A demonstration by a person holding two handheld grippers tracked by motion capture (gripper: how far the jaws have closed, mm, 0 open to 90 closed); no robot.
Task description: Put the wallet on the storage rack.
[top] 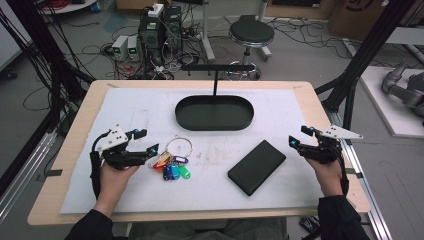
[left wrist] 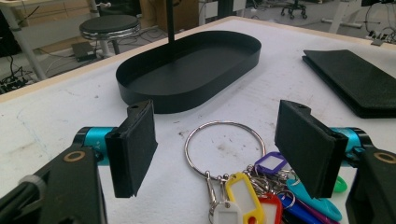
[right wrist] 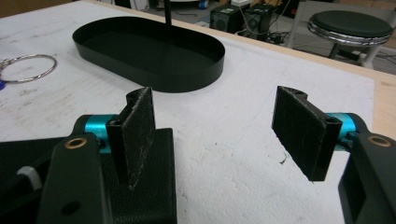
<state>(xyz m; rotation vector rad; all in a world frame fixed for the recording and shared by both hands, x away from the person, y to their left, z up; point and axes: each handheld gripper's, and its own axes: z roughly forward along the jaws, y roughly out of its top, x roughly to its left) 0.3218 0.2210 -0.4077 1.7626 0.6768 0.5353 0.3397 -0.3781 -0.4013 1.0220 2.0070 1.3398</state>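
- left gripper (top: 146, 141) just left of the key ring (top: 178, 147), jaws spread wide, nothing pinched; in the left gripper view the steel ring (left wrist: 224, 148) and its coloured key tags (left wrist: 261, 196) lie on the mat between the pads, untouched.
- likely lined up that way to close on the ring or the tag bunch; tags fanned toward the person's side of the ring, so the ring is the cleaner grab.
- black oval tray (top: 214, 113) with upright hanger post (top: 215, 80) beyond the key ring, empty; probable home for the ring.
- black wallet (top: 257, 167) flat on the mat, right of the key ring.
- right gripper (top: 299, 138) farther right, past the wallet, jaws spread, empty, seemingly parked clear.
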